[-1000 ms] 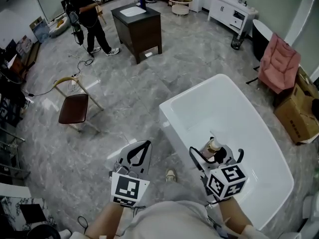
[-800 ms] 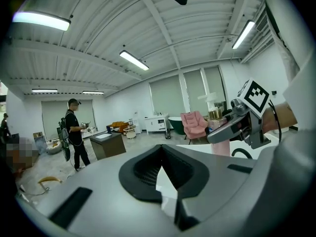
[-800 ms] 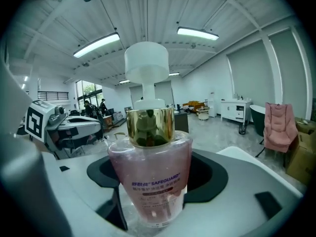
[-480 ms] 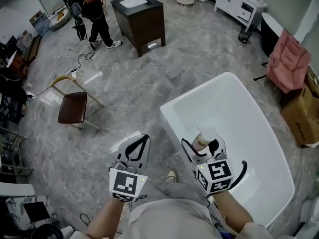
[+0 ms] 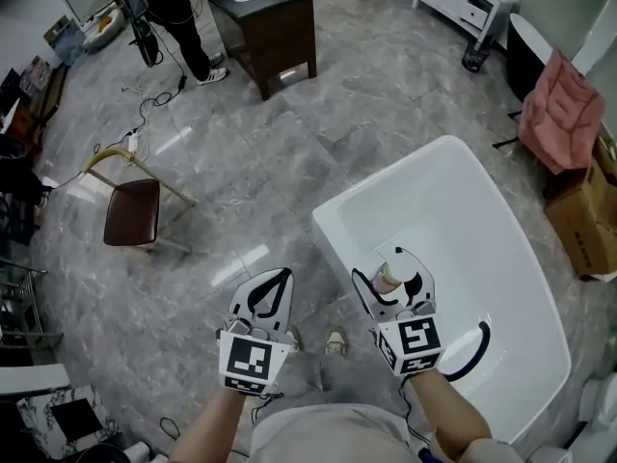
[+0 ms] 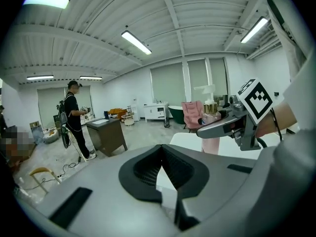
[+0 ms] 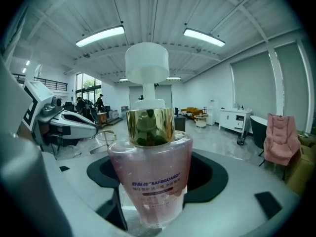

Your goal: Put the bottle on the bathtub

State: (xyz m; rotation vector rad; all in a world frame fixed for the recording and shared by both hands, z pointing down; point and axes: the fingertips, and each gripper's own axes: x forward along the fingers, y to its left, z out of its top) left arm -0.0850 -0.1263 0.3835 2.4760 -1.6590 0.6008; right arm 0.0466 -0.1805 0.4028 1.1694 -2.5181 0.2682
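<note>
Bottle (image 5: 388, 275) pinched in right tool (image 5: 393, 282) has shifted toward bathtub (image 5: 333, 231) rim; left tool (image 5: 276, 278) pressed together

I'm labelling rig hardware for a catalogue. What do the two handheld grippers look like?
Both are pale grey shells with black-lined inner faces. The left claw and the right claw each carry a white cube with black square markers. A black cable loops beside the right cube.

In the head view the right gripper (image 5: 392, 280) hides the body of the bottle (image 5: 388, 275); only the pump top shows. Its fine print is too small to read. Far ahead of the left gripper (image 5: 273, 287), the top edge cuts off a person (image 5: 183, 27).
</note>
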